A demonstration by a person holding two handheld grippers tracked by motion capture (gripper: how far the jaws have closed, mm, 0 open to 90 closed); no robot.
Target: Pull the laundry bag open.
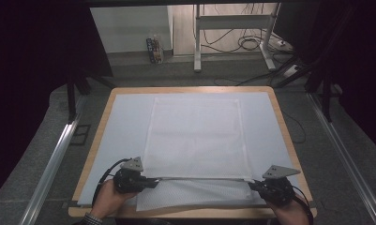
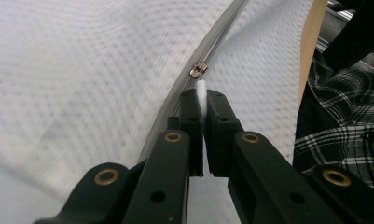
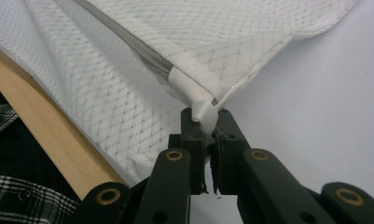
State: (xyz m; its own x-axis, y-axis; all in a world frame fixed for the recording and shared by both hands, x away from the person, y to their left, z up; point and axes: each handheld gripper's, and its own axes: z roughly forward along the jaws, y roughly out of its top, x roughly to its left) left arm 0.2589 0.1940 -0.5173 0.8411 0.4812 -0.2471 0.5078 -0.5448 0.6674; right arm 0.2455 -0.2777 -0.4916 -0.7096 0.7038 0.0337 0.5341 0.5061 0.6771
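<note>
Zipper (image 2: 175,91) end inside clamped fingers (image 2: 192,123)

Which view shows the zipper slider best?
Left gripper view: the zipper slider sits just past the shut left gripper, which pinches its white pull tab. The high view gives a thin zipper line; the right gripper view, the zipper's far end.

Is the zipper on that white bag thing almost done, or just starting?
Just starting, it seems. Done: the white mesh zip bag lies flat on the wooden table, and both grips are set. In hand: the left gripper pinches the white pull tab of the metal slider; the right gripper clamps the bag's white tape end. Left: nearly the whole grey zipper.
</note>
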